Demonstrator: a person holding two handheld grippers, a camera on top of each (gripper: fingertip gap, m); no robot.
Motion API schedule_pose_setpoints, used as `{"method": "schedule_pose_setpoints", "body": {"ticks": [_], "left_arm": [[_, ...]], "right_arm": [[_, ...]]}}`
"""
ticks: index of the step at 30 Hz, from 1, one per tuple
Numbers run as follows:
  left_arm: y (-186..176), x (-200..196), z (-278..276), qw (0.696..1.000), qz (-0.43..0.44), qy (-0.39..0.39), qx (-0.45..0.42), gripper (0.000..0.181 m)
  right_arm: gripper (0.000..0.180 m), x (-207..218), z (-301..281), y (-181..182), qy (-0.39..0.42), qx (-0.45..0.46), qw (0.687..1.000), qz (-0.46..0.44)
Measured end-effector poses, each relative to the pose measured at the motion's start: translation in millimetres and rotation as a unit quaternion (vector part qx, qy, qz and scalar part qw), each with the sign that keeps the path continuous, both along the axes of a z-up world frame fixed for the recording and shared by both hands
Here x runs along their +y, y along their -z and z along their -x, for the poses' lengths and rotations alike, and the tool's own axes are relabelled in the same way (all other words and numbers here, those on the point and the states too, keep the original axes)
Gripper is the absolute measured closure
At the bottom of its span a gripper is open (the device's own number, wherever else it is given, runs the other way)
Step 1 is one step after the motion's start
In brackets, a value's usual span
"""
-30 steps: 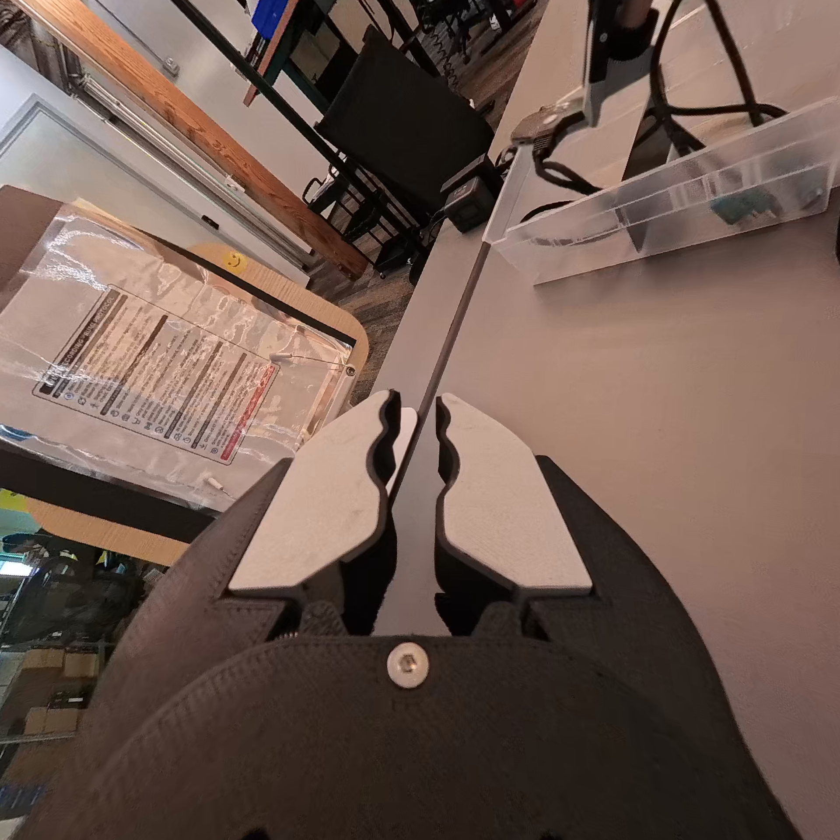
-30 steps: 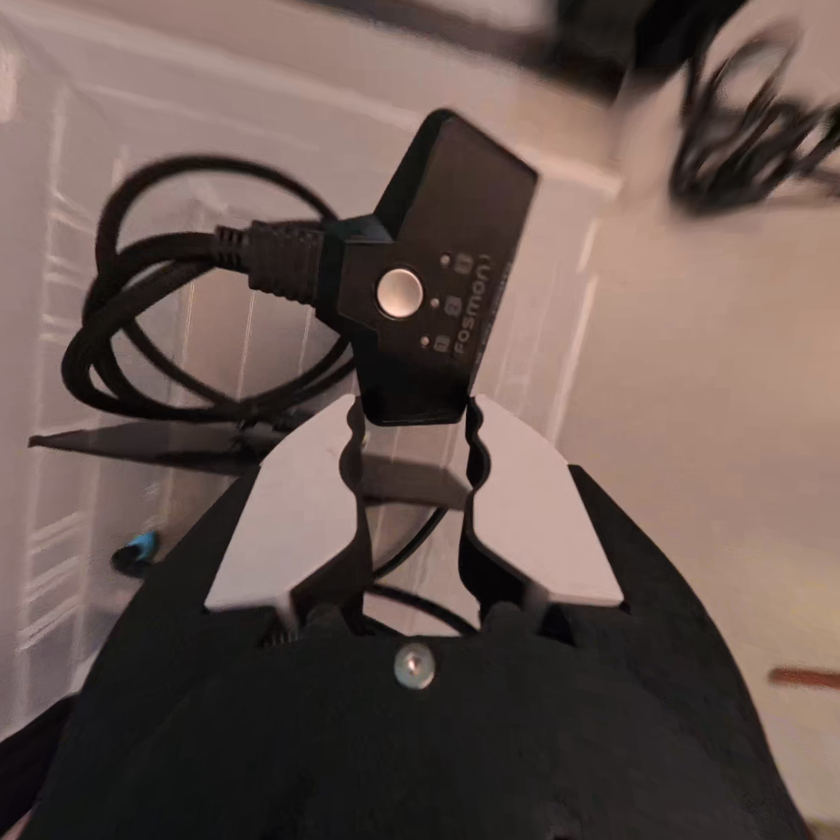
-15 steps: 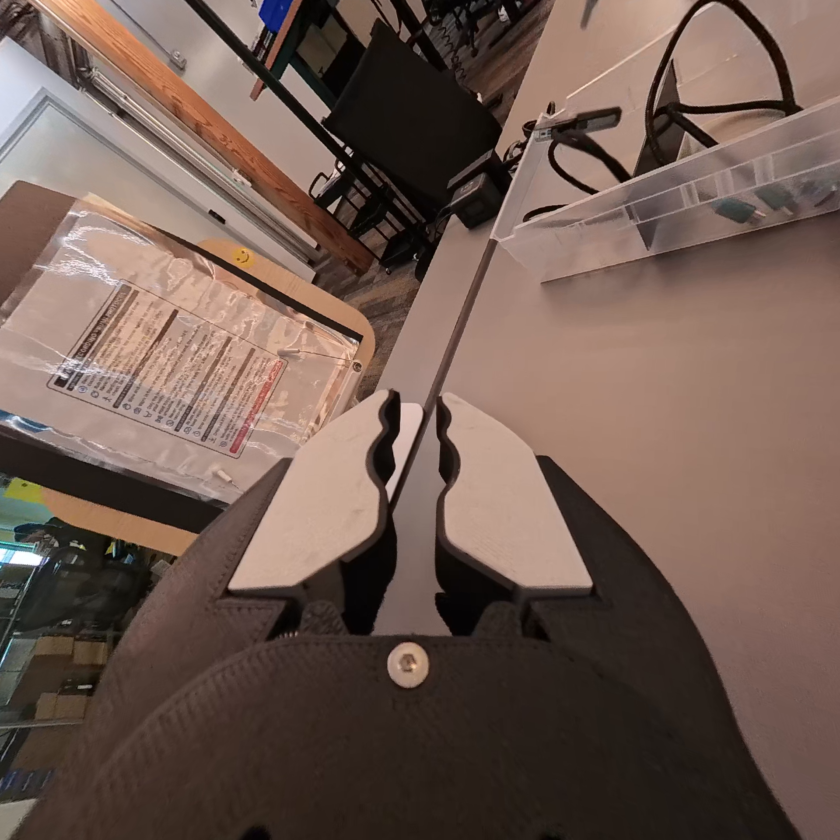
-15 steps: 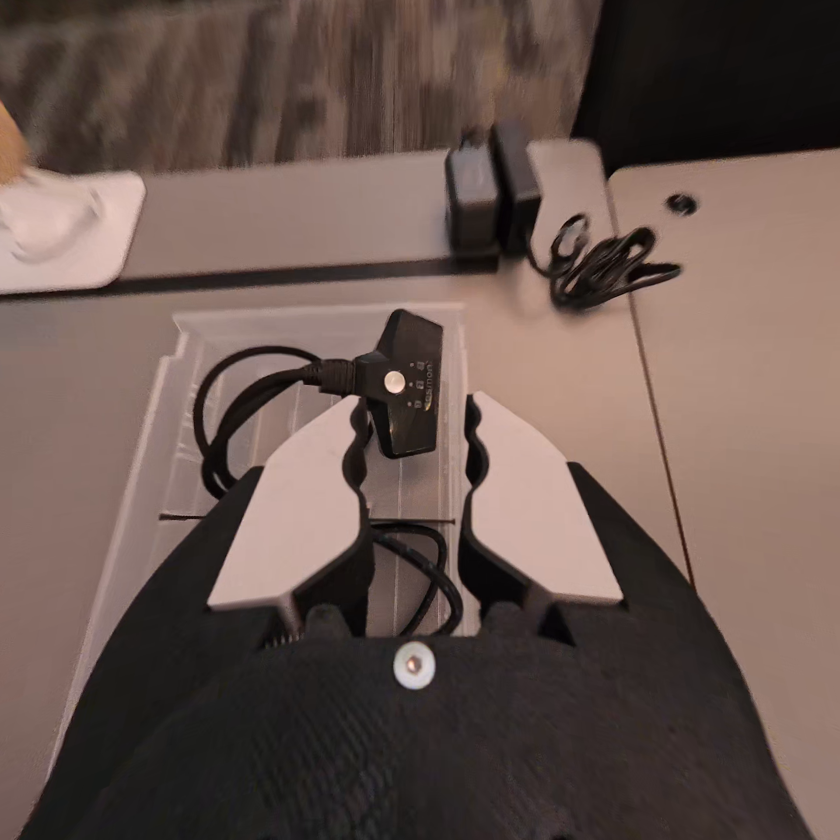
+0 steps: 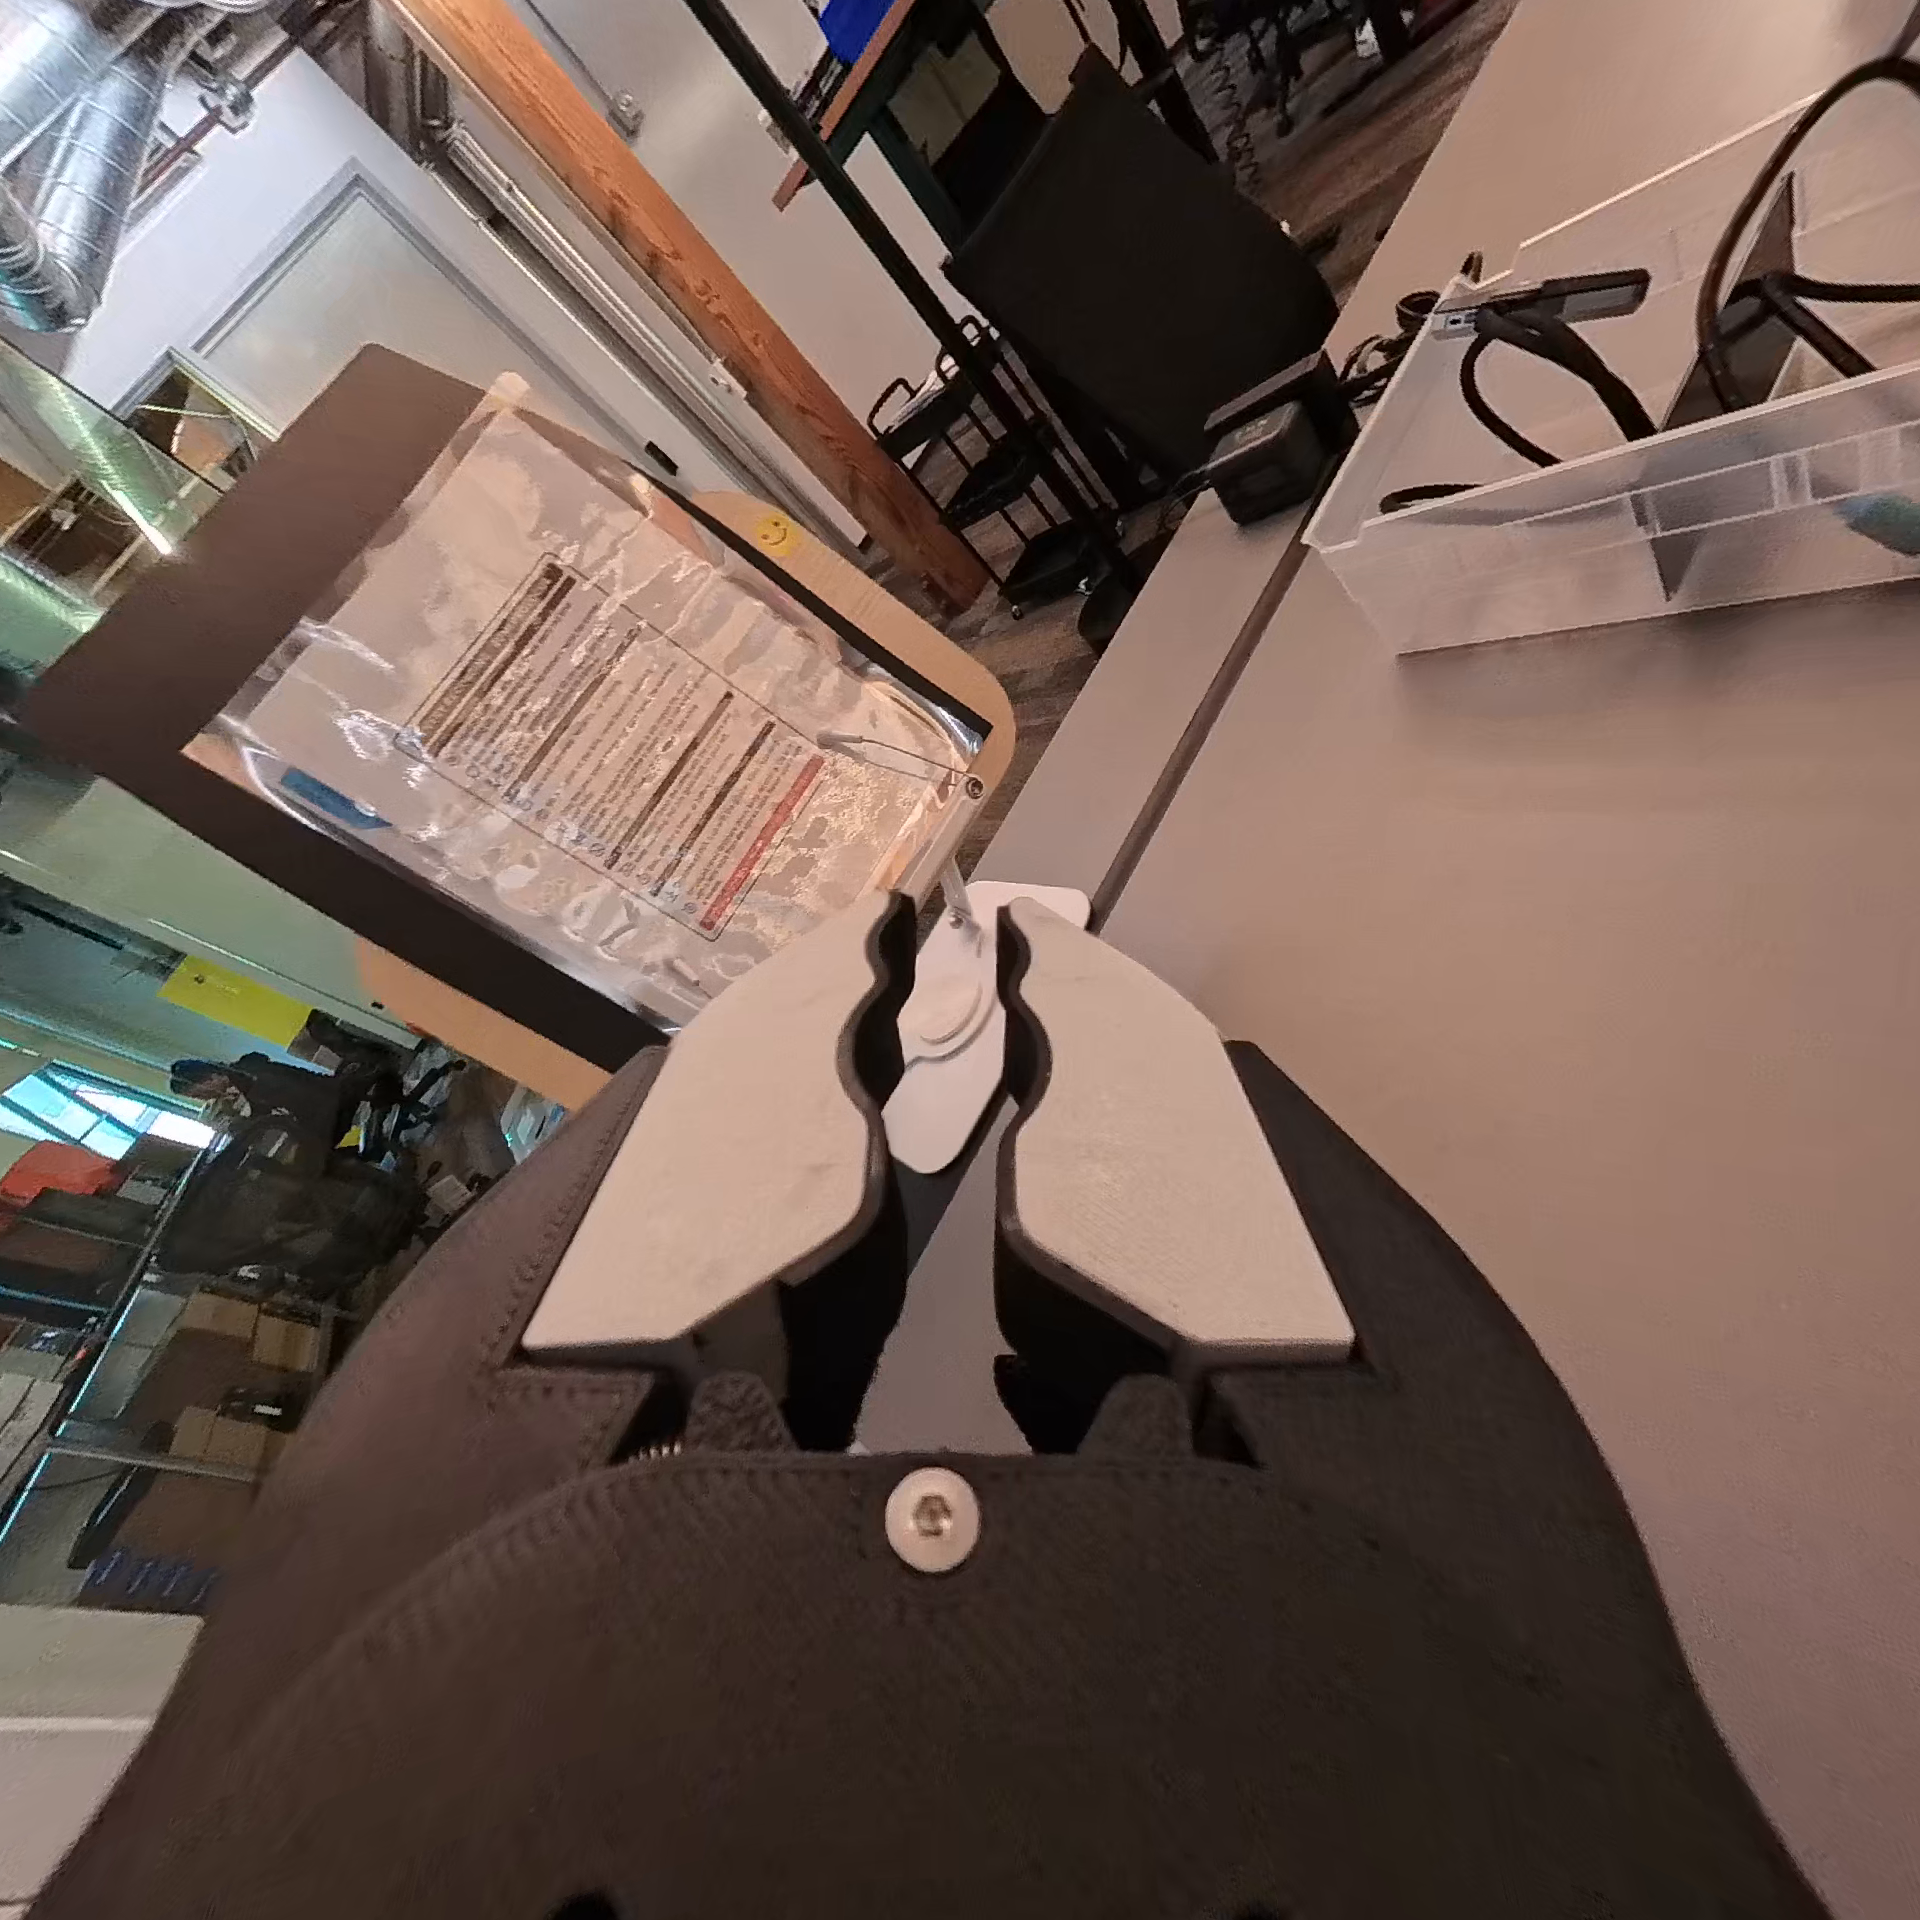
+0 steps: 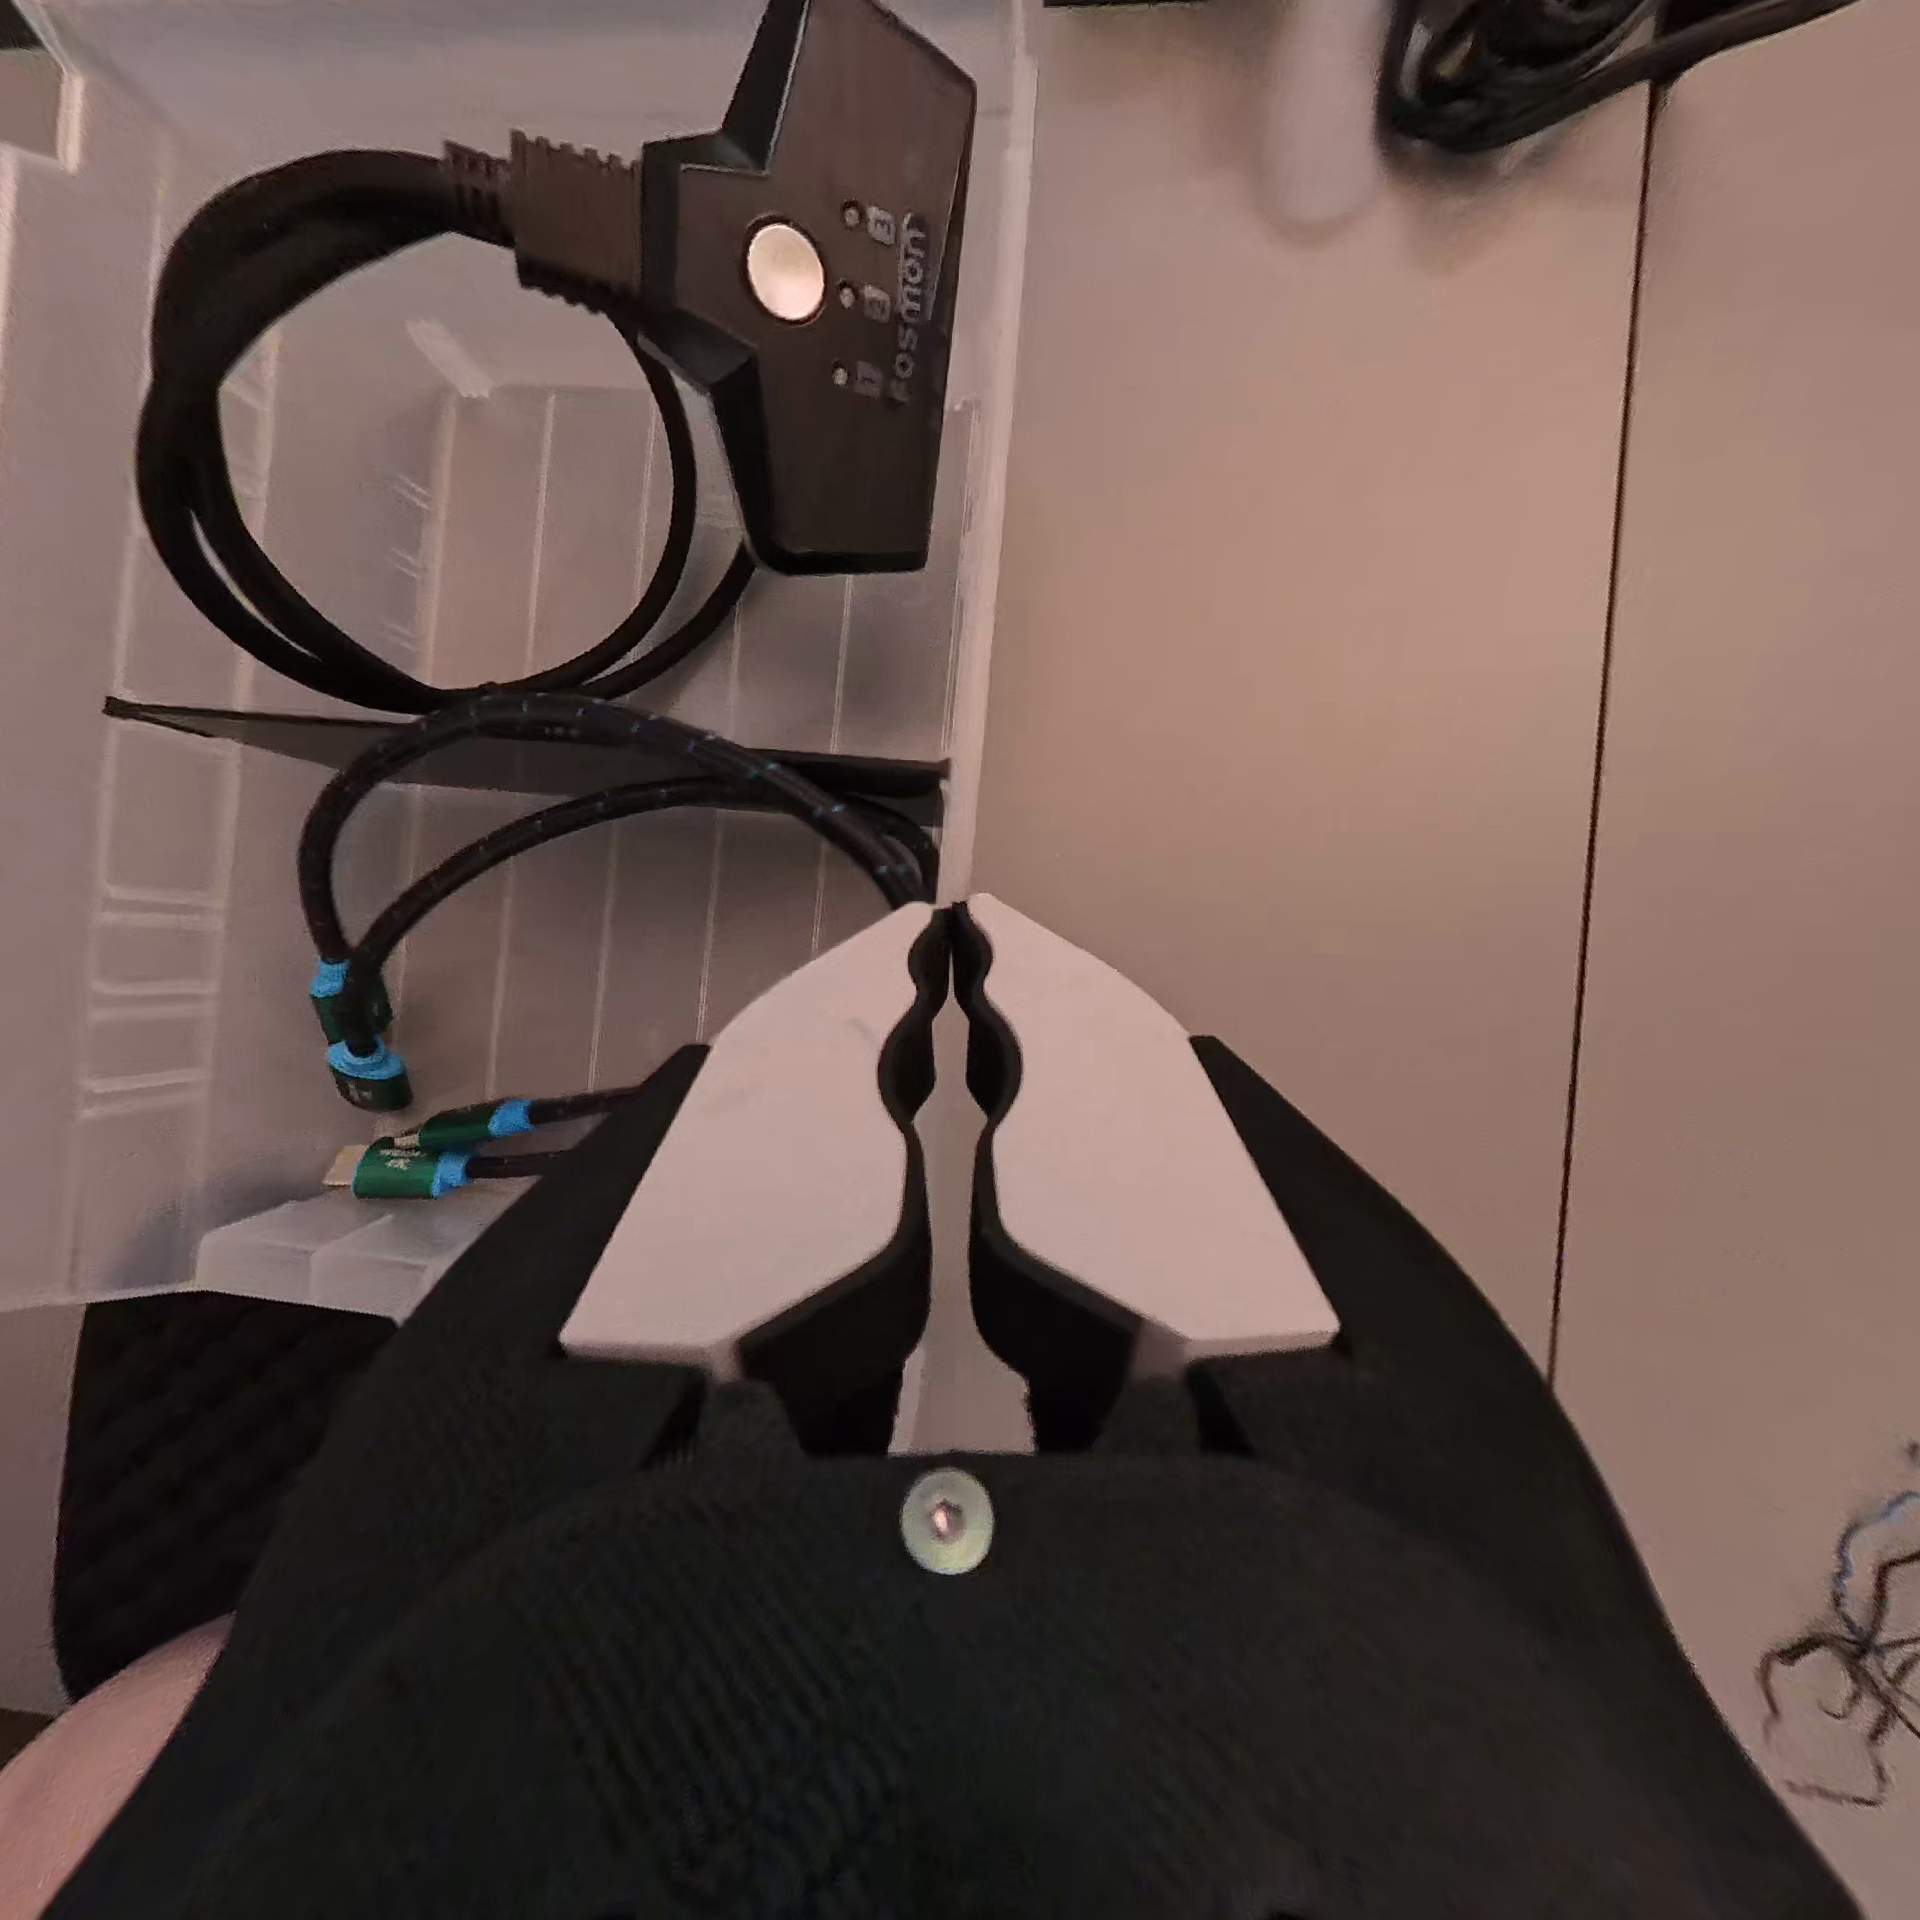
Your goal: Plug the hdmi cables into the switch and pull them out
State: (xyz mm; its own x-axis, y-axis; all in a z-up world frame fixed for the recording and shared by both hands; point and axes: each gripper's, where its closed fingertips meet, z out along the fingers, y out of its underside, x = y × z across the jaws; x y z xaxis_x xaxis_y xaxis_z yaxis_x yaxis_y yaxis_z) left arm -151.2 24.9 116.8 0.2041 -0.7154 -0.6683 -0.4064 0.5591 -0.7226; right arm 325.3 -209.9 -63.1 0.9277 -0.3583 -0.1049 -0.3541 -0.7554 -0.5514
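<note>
Grey table (image 5: 1558, 1039) underneath, chairs and shelving beyond. Right gripper (image 6: 952, 914) pinched closed, empty, above clear tray (image 6: 992, 623) edge; left gripper (image 5: 951, 925) narrowly parted, empty. Farther in tray: green-ended HDMI cables (image 6: 395, 1174), then black switch (image 6: 831, 312).

The switch (image 6: 831, 301) lay in the far compartment of the tray (image 6: 997, 582), against its right wall, its cable (image 6: 416, 436) coiled to its left. Nearer than the tray's divider (image 6: 520, 743) lay the HDMI cables (image 6: 416, 1153). The tray stood on the table (image 6: 1299, 727).
</note>
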Motion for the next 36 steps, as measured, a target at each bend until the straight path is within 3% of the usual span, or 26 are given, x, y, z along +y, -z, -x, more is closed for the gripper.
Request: {"method": "schedule_pose_setpoints", "body": {"ticks": [4,7,9,11,13,19,21,24,28,32,36], "left_arm": [[-4.8,0.7,6.0,1.0,-0.002,-0.004,-0.007,0.167],[-6.9,0.5,7.4,1.0,-0.003,-0.003,-0.011,0.168],[-6.4,1.1,7.7,1.0,-0.003,-0.004,-0.01,0.167],[-5.5,2.8,8.8,1.0,-0.004,-0.009,-0.006,0.167],[-6.2,5.1,11.7,1.0,-0.007,-0.015,-0.005,0.167],[-26.1,27.6,51.4,0.996,-0.001,-0.083,-0.042,0.166],[-31.7,43.7,81.2,0.989,0.024,-0.136,-0.059,0.161],[-24.6,70.9,136.2,0.967,0.089,-0.23,-0.068,0.149],[11.6,107.2,214.1,0.907,0.21,-0.358,-0.067,0.137],[28.8,135.7,251.1,0.872,0.268,-0.392,-0.119,0.141],[67.1,158.1,289.7,0.817,0.311,-0.478,-0.087,0.132]], "right_arm": [[0.179,1.8,-5.1,-20.1,0.036,-0.024,0.999,-0.014],[0.179,22.9,-8.0,-41.9,-0.014,-0.105,0.991,-0.076],[0.179,31.7,1.5,-29.9,-0.062,-0.108,0.991,-0.059],[0.177,23.7,8.8,-3.7,-0.076,-0.076,0.994,0.02],[0.178,23.0,15.3,3.3,-0.082,-0.052,0.994,0.042],[0.178,22.6,-7.2,-19.2,-0.016,-0.095,0.995,0.001],[0.168,18.9,-12.9,-19.6,0.016,-0.075,0.997,-0.012],[0.157,12.2,-7.2,1.3,0.021,-0.008,1.0,0.008],[0.174,6.3,-1.4,16.4,0.049,0.058,0.997,0.032],[0.173,5.6,4.6,16.9,0.138,0.147,0.979,0.023],[0.173,0.7,14.3,17.4,0.145,0.167,0.975,0.028]]}}
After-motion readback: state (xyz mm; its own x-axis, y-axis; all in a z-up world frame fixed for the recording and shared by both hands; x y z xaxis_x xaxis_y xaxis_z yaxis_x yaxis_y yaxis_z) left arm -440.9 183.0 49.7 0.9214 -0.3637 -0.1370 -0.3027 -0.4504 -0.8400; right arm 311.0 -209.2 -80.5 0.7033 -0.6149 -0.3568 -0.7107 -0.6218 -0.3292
